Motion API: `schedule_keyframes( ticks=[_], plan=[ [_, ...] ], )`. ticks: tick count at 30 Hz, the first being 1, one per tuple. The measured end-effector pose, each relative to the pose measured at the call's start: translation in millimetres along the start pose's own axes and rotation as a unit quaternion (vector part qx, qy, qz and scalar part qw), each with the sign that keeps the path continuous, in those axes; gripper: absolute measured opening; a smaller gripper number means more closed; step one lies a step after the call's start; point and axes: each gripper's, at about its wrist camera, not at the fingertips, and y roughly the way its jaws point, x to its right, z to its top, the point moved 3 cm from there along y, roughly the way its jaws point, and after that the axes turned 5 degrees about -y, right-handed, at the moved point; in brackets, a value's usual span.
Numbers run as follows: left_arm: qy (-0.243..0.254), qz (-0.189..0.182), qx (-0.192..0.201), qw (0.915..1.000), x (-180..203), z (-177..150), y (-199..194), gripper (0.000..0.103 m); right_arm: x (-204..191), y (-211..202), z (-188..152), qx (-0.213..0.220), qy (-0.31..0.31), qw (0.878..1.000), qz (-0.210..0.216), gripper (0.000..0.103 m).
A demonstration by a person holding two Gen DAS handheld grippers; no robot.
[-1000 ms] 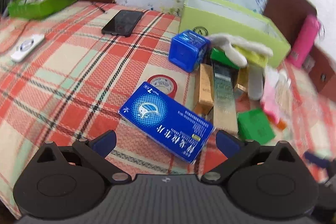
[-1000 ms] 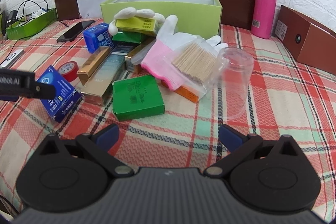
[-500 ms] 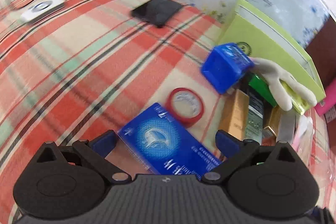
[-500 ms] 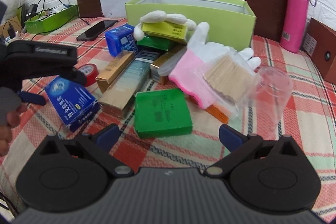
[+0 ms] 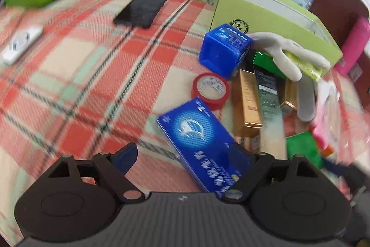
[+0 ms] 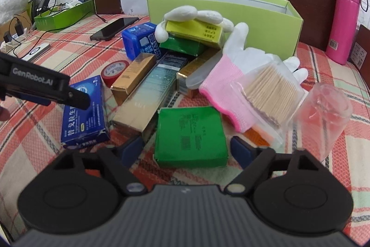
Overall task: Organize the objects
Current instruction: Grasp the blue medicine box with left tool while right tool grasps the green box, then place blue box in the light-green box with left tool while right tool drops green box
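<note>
Left gripper [image 5: 182, 154] has its fingers spread wide with the flat blue medicine box [image 5: 203, 145] lying between them at an angle, its near corner right by the right-hand finger, though the view is too blurry to say if they touch. In the right wrist view that same blue box [image 6: 84, 112] sits flat on the plaid-covered counter [image 6: 328, 177], with the left gripper reaching in over it from the side. Right gripper [image 6: 187, 151] is wide open too, holding nothing, lined up just in front of the green box [image 6: 189, 136]. Behind that is the pile: gold cartons, a blue cube box [image 6: 140, 39], red tape roll [image 6: 114, 70], pink-and-white glove [image 6: 233, 75] with a bag of cotton swabs [image 6: 270, 89] on it, and a clear cup [image 6: 323, 112] tipped on its side. The open lime-green box [image 6: 231, 13] stands behind everything.
</note>
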Motion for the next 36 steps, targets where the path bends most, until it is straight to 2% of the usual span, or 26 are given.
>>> schedule_keyframes(
  ticks=[2, 4, 7, 8, 9, 10, 12, 13, 16, 19, 22, 27, 29, 30, 31, 36],
  plan=[
    [-0.047, -0.012, -0.006, 0.9988, 2, 2, 5, 0.089, -1, -2, -4, 0.004, -0.001, 1.000, -0.001, 0.073],
    [-0.054, -0.002, -0.004, 0.9985, 9, 5, 15, 0.091, -1, -6, -7, 0.005, 0.004, 1.000, 0.003, 0.073],
    [0.037, 0.034, 0.002, 0.9988, 30, 1, 22, 0.093, 0, -11, -12, 0.005, 0.003, 1.000, 0.005, 0.069],
    [0.073, 0.039, 0.002, 0.9966, 35, -3, 23, 0.093, 0, -14, -14, 0.006, 0.000, 1.000, 0.005, 0.063],
    [0.100, 0.037, 0.005, 0.9943, 38, -8, 21, 0.091, 0, -16, -16, 0.007, -0.002, 1.000, 0.007, 0.061],
    [0.119, 0.027, 0.009, 0.9925, 38, -13, 18, 0.085, 0, -18, -17, 0.008, -0.003, 1.000, 0.010, 0.061],
    [0.135, 0.008, 0.015, 0.9907, 32, -19, 10, 0.076, -1, -23, -21, 0.007, -0.008, 1.000, 0.015, 0.061],
    [0.137, 0.002, 0.013, 0.9905, 28, -20, 6, 0.072, -2, -25, -22, 0.004, -0.011, 1.000, 0.019, 0.061],
    [0.125, 0.007, 0.004, 0.9922, 14, -19, -1, 0.070, -3, -31, -24, 0.002, -0.012, 0.999, 0.030, 0.061],
    [0.108, 0.024, 0.012, 0.9938, 10, -18, -6, 0.075, -3, -28, -21, 0.005, -0.008, 1.000, 0.024, 0.065],
    [0.117, 0.047, 0.012, 0.9919, 14, -20, 2, 0.076, -5, -23, -18, 0.008, -0.002, 1.000, 0.020, 0.069],
    [0.130, 0.042, 0.026, 0.9902, 19, -19, 6, 0.076, -5, -17, -12, 0.012, 0.005, 1.000, 0.014, 0.079],
    [0.132, 0.033, 0.029, 0.9903, 18, -19, 6, 0.075, -6, -13, -10, 0.015, 0.006, 1.000, 0.012, 0.078],
    [0.131, 0.022, 0.031, 0.9907, 17, -20, 6, 0.068, -6, -12, -10, 0.016, 0.006, 1.000, 0.011, 0.068],
    [0.130, 0.013, 0.033, 0.9909, 17, -20, 4, 0.061, -6, -11, -10, 0.012, 0.006, 1.000, 0.009, 0.064],
    [0.125, -0.015, 0.025, 0.9918, 17, -20, -5, 0.060, -7, -21, -12, 0.012, -0.002, 1.000, 0.016, 0.062]
  ],
)
